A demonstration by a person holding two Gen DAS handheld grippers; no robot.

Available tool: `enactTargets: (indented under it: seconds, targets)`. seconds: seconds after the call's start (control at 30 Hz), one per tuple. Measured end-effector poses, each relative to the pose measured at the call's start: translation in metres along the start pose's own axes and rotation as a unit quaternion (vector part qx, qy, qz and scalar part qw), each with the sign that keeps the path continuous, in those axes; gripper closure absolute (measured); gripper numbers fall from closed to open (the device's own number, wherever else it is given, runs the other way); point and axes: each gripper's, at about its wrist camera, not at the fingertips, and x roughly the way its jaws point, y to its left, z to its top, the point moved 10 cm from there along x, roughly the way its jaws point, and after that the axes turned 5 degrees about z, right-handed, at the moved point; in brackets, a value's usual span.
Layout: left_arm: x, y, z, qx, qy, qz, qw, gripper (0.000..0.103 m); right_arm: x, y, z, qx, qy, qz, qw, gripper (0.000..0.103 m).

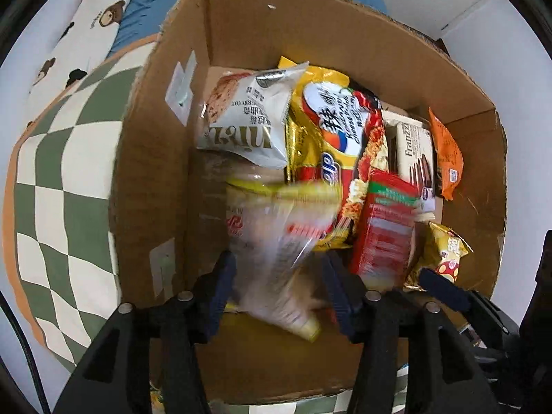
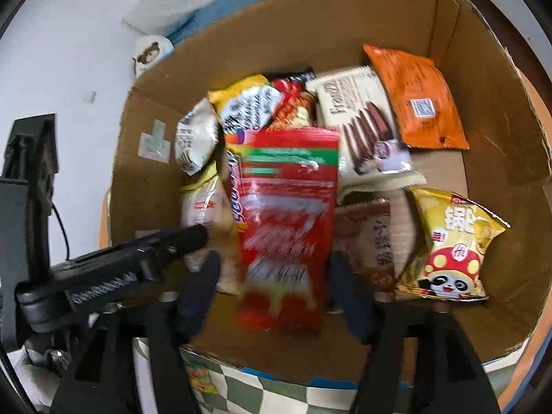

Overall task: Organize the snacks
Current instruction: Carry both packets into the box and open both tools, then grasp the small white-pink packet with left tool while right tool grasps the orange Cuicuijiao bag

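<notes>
Left wrist view: we look straight down into the cardboard box (image 1: 331,34). The left gripper (image 1: 279,286) has its jaws parted around a blurred pale-and-yellow bag (image 1: 272,248) – pads look clear of it, so we read it as released, dropping in with the rest. Just ahead of the fingers lies a white oat-cookie pack (image 1: 248,117), lettering partly "…ERRY OAT", and a yellow noodle pack (image 1: 331,145). Ahead and right, a "Franzzi" pack (image 1: 414,151).

Right wrist view: the right gripper (image 2: 276,279) stands wide, a blurred red packet (image 2: 286,227) between the jaws, untouched – let go over the pile, we judge. Ahead sit the "Franzzi" pack (image 2: 362,124) and an orange pouch (image 2: 421,103) with a QR code; right, a yellow panda bag (image 2: 448,248). Left gripper (image 2: 203,233) pokes in from the left.
</notes>
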Motion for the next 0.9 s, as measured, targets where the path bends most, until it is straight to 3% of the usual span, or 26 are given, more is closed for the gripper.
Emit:
enactTargets:
  seconds: [0.07, 0.2, 0.5, 0.6, 0.7, 0.9]
  targets:
    - [-0.002, -0.004, -0.002, 0.003, -0.002, -0.012, 0.9999, 0.037, 0.000, -0.002, -0.001, -0.008, 0.007, -0.007, 1.000, 0.009]
    - [-0.013, -0.011, -0.003, 0.021, -0.023, 0.010, 0.9995, 0.020, -0.003, -0.008, -0.001, -0.024, 0.004, -0.026, 0.999, 0.009]
    - [-0.038, -0.018, -0.007, 0.038, -0.078, 0.027, 0.9959, 0.020, -0.033, -0.027, -0.008, -0.045, -0.030, -0.097, 0.994, 0.009]
    - [-0.052, -0.023, -0.013, 0.052, -0.113, 0.032, 0.9917, 0.020, -0.056, -0.024, -0.012, -0.053, -0.049, -0.107, 0.992, 0.009]
    - [-0.068, -0.024, -0.018, 0.057, -0.150, 0.040, 0.9861, 0.012, -0.074, -0.024, -0.016, -0.059, -0.069, -0.116, 0.989, 0.009]
    - [-0.101, -0.026, -0.033, 0.050, -0.209, 0.032, 0.9760, 0.012, -0.107, -0.017, -0.024, -0.073, -0.120, -0.137, 0.981, 0.006]
